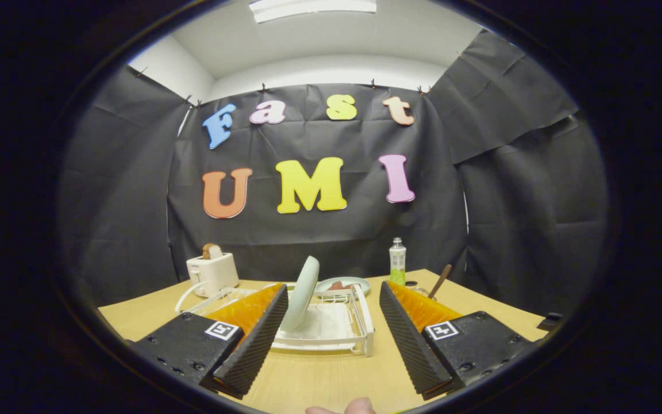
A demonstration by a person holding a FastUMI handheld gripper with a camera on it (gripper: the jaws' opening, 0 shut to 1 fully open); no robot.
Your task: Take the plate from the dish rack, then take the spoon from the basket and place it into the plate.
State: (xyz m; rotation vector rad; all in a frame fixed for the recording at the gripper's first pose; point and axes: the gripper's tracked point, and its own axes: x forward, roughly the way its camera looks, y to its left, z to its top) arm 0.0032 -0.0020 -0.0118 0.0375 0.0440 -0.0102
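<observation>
The tabletop (319, 379) is stretching away under the jaws, light wood, reaching back to the black cloth wall. The gripper (331, 345) is hovering above its near part with the jaws standing wide apart and holding nothing; bare wood is showing between them.

Just ahead of the jaws, the white dish rack (331, 328) is sitting on the tabletop, its near rail lying across the gap between the jaws. The plate (302, 293) is standing on edge in the rack, pale green, leaning a little toward the right, so its long axis is running nearly upright and its face is turning toward the right jaw. It is closer to the left jaw than to the right one.

Beyond the left jaw, a white toaster (212, 273) is sitting near the wall with a slice of bread (211, 250) poking out of its top. Beyond the rack, a second plate (343, 285) is lying flat with some food on it. Beyond the right jaw, a bottle (397, 261) is standing upright, and just beside it the spoon (440, 280) is showing its wooden handle slanting up and to the right; its holder is too hidden to make out. A fingertip (360, 406) is peeking in behind the jaws.
</observation>
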